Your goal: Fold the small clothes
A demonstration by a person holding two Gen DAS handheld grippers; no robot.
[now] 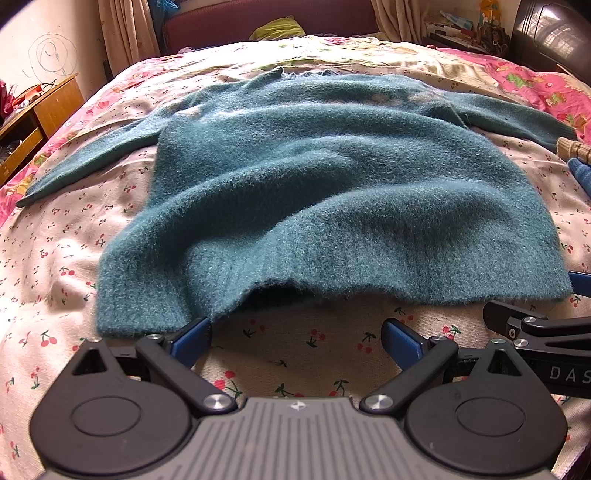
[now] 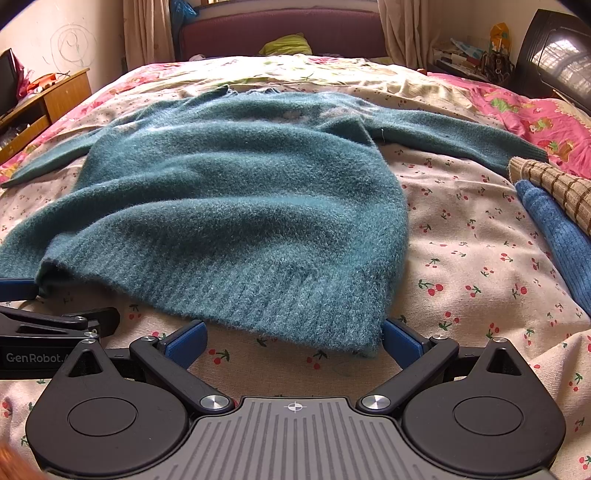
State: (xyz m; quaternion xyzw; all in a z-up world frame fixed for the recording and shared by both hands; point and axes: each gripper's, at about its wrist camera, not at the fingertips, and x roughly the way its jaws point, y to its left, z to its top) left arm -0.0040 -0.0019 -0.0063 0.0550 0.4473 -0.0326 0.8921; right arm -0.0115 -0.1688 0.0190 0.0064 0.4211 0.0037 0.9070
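Left hand-held gripper (image 1: 295, 341): low at the bottom of the left wrist view, jaws spread wide; its left blue finger (image 1: 192, 338) touches the near hem of the sweater, its right finger sits clear on the sheet, nothing held.
Right hand-held gripper (image 2: 293, 339): low at the bottom of the right wrist view, jaws wide apart; the hem's right corner lies between the fingers, the right finger (image 2: 400, 341) just beside that corner; nothing clamped.
Sweater (image 1: 314, 177): teal, fuzzy, spread flat across the middle of the frame on the bed, sleeves out to both sides, ribbed hem nearest the cameras, collar toward the headboard.
Bed sheet (image 1: 314, 354): cream with a cherry print, under the sweater.
Hidden or cut off: the right sleeve's cuff ends behind a checked tan cloth (image 2: 554, 188) at the right edge; a blue knit (image 2: 554, 232) beside it runs out of frame; the hem rises mid-front and the space beneath is dark.
Hard to make out: clutter on the wooden cabinet (image 1: 33, 122) at the left edge.
Pose: both tools point along the bed toward the headboard (image 2: 280, 33), side by side.
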